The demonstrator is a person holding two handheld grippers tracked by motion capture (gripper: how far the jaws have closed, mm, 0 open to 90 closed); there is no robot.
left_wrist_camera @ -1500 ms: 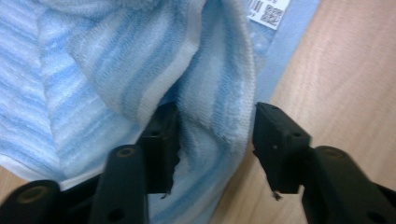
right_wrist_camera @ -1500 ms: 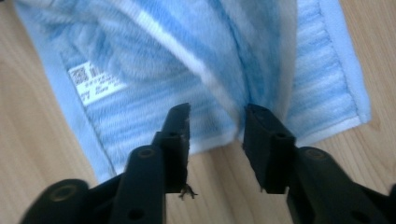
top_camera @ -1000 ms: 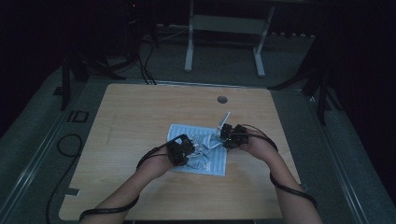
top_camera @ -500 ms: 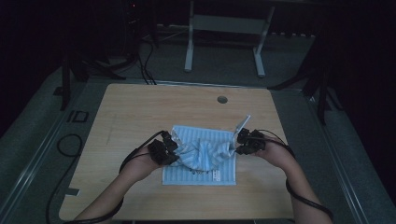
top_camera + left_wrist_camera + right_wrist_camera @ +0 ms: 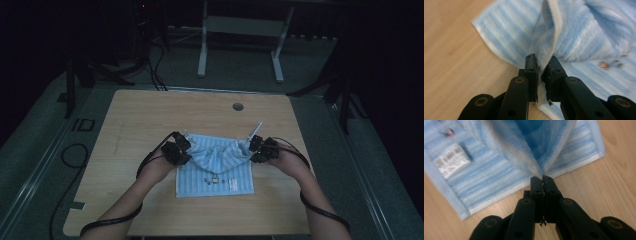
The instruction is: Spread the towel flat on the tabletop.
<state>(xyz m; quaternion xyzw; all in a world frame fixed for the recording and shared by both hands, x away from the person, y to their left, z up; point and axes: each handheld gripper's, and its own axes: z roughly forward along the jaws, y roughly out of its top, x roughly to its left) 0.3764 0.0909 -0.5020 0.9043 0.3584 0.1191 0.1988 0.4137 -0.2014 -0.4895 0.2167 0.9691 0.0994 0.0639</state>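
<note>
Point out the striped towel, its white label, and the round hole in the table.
striped towel [image 5: 200,182]: high view, flat lower part of the cloth.
white label [image 5: 452,161]: right gripper view, middle of the tag.
round hole [image 5: 238,106]: high view, its centre, far side of the tabletop.

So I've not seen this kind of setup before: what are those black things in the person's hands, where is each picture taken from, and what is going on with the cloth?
No robot here: a person holds a black two-jaw hand gripper in each hand. One picture looks down from above the light wooden table; the other two come from cameras riding on the grippers, looking along their jaws. On the table lies a blue-and-white striped terry towel with a small white label. The left gripper pinches the towel's edge on one side, with the white hem between its pads, which have just eased slightly. The right gripper is clamped on the opposite edge. Between them the far part of the towel is lifted and bunched above the flat part.
</note>
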